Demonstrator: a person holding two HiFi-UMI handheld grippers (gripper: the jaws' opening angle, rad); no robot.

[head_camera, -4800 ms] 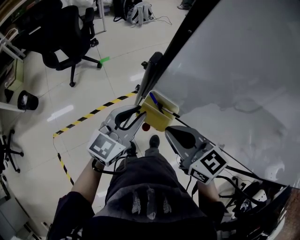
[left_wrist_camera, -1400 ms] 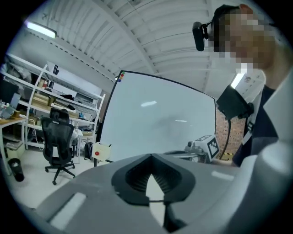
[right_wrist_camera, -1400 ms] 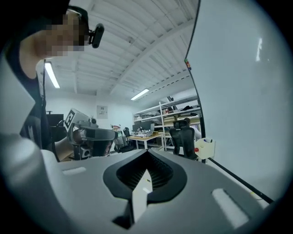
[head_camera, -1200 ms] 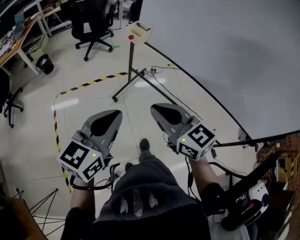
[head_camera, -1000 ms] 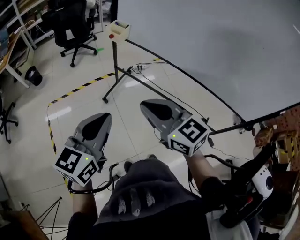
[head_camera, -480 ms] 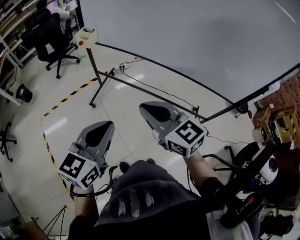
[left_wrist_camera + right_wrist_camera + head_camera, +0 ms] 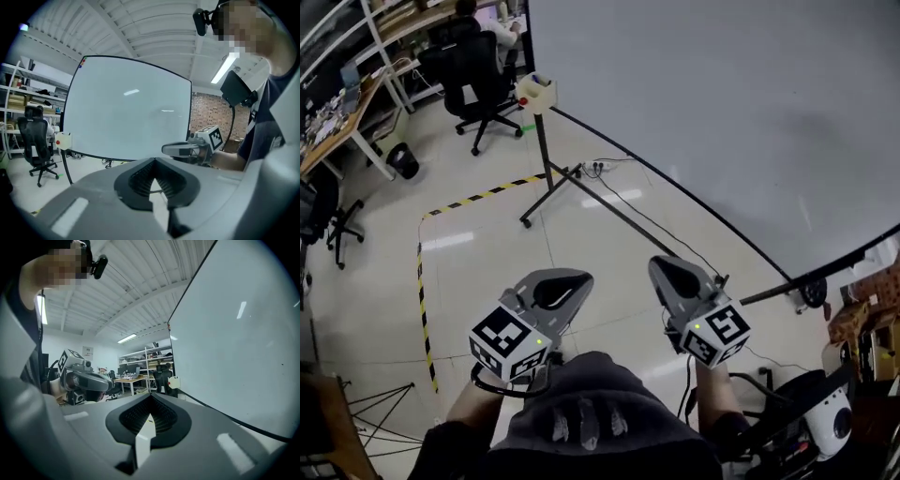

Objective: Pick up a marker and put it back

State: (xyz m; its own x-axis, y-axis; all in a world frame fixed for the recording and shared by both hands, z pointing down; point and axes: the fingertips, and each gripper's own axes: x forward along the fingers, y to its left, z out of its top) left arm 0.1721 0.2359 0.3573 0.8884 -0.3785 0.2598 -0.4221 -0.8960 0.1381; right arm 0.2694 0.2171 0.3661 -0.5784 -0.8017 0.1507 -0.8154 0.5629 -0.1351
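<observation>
The marker is too small to make out from here. The cream holder box (image 7: 535, 91) sits at the lower corner of the whiteboard (image 7: 722, 112), atop a black stand, with a red dot on its side. It is well apart from both grippers.

The left gripper (image 7: 581, 278) and the right gripper (image 7: 659, 265) are held side by side in front of the person, above the pale tiled floor (image 7: 487, 253), both pointing roughly toward the whiteboard's lower edge. In each gripper view the jaws are closed together with nothing between them.

A yellow-and-black tape line (image 7: 478, 199) runs across the floor near the stand's foot. Beyond it are a black office chair (image 7: 478, 75), a waste bin (image 7: 401, 161) and a cluttered tabletop (image 7: 337, 103).
</observation>
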